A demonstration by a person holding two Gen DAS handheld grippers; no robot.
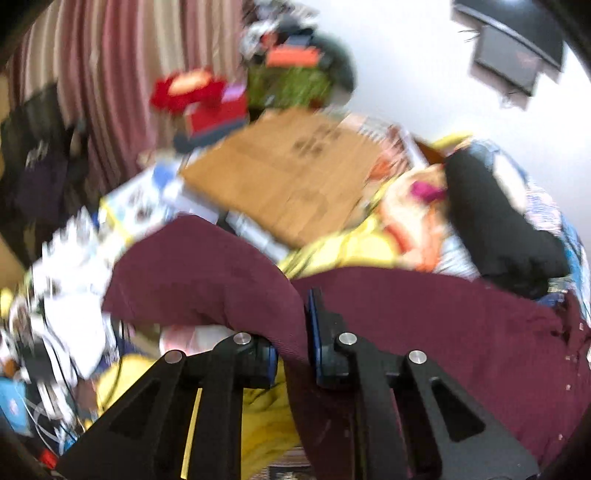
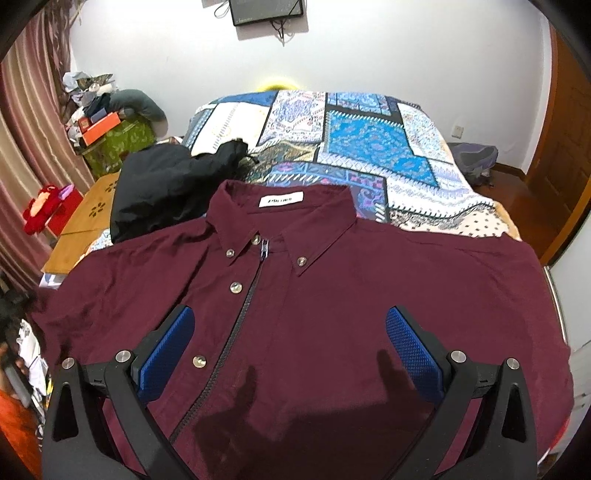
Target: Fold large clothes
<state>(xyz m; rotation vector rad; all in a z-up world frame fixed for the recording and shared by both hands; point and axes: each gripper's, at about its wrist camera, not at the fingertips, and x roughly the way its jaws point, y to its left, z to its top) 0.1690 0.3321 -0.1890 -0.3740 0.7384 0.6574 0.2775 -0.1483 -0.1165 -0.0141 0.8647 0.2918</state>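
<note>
At the far left of the right wrist view hang striped pink curtains (image 2: 22,155), and before them a red plush toy (image 2: 38,210) lies just beside a low wooden table (image 2: 79,229). Behind that, a green box (image 2: 118,144) carries an orange box (image 2: 99,127) on top. A black garment (image 2: 162,188) lies crumpled on the patchwork bedspread (image 2: 369,147), touching the maroon shirt (image 2: 332,295) at its left shoulder. The shirt lies face up across the near part of the bed, collar away from the camera, its white label (image 2: 280,200) showing and its dark placket running diagonally down past the buttons. The right gripper (image 2: 290,343) hovers just above the shirt's chest with its blue pads (image 2: 410,350) spread wide apart — nothing between them. In the blurred left wrist view, the left gripper (image 1: 293,354) is clamped on a fold of the same maroon cloth, which rises in a hump from between the nearly closed fingers — the sleeve side, lifted off the yellow fabric (image 1: 266,417) below. A dark wall-mounted screen (image 2: 266,11) hangs above the bed's far end, and a wooden door (image 2: 565,155) stands at the right.
</note>
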